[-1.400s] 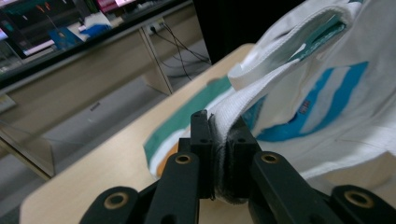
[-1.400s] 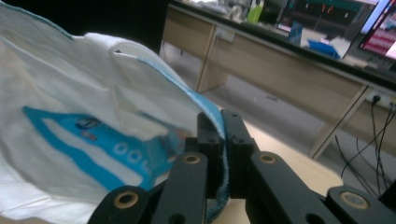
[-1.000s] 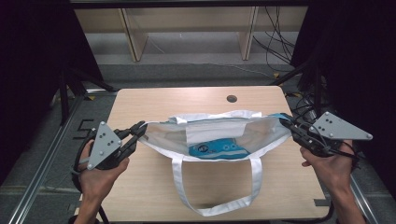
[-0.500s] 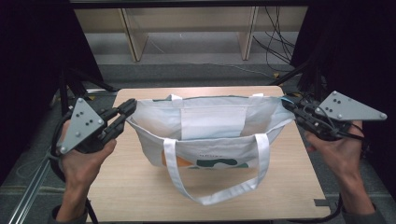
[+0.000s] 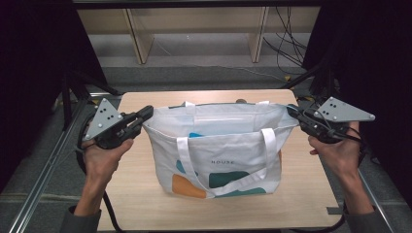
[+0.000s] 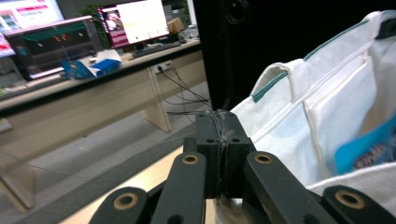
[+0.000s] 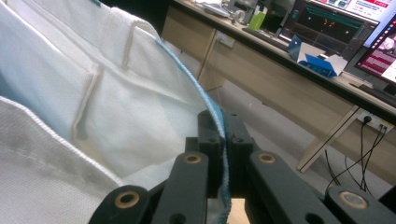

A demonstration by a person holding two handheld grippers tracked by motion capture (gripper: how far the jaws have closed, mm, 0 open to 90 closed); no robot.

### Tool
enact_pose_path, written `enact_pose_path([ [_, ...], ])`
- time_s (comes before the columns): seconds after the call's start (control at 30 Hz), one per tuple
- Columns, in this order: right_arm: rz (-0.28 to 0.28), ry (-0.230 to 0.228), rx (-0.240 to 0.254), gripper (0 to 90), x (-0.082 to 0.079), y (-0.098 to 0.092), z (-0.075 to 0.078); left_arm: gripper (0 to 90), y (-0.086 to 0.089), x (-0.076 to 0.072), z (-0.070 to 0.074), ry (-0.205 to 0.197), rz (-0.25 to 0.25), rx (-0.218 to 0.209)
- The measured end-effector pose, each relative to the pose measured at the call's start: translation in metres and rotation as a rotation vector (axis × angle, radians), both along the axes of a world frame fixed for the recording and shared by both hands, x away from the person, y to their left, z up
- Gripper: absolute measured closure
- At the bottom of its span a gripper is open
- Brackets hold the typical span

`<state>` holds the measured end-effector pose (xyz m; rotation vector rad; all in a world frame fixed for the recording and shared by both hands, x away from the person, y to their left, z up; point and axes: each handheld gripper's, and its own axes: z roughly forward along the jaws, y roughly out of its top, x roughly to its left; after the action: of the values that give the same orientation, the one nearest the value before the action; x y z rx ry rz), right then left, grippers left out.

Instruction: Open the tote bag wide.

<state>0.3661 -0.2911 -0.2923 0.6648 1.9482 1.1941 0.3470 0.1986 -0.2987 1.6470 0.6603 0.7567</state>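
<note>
Where it lay flat, the tote bag (image 5: pixel 218 145) now stands, each hand-held gripper (image 5: pixel 144 115) pinching its rim.

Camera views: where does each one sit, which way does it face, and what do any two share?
High view: above the person's side, looking forward and down at the table; both forearms, left hand-held gripper, right hand-held gripper.
Left gripper view: on that gripper, looking along shut jaws pinching the tote bag rim.
Right gripper view: likewise, jaws shut on the bag's blue-edged rim.
Shared: all show the white tote bag; both gripper views show desks with monitors.
</note>
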Motion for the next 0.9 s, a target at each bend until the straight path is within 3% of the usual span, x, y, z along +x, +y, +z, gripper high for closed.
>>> enact_pose_path([
  [0.33, 0.013, 0.046, -0.013, 88.4, -0.003, 0.001, -0.032, 87.6, 0.001, 0.004, -0.037, 0.08, -0.002, 0.04],
  [0.53, 0.014, 0.076, -0.001, 88.3, 0.001, 0.003, -0.051, 87.5, 0.003, 0.01, -0.055, 0.122, 0.003, 0.041],
  [0.57, 0.026, 0.071, -0.017, 88.3, 0.001, 0.003, -0.053, 87.4, 0.003, 0.011, -0.058, 0.125, 0.004, 0.033],
  [0.6, 0.01, 0.083, 0.005, 88.3, 0.001, 0.004, -0.055, 87.5, 0.003, 0.011, -0.061, 0.139, 0.01, 0.028],
  [0.63, 0.019, 0.087, -0.003, 88.3, 0.001, 0.004, -0.056, 87.4, 0.004, 0.013, -0.063, 0.119, 0.006, 0.041],
  [0.8, 0.026, 0.103, 0.007, 88.3, 0.004, 0.006, -0.067, 87.4, 0.007, 0.016, -0.075, 0.143, 0.004, 0.035],
  [0.9, 0.024, 0.11, 0.01, 88.3, 0.006, 0.006, -0.074, 87.4, 0.005, 0.019, -0.085, 0.162, -0.002, 0.054],
])
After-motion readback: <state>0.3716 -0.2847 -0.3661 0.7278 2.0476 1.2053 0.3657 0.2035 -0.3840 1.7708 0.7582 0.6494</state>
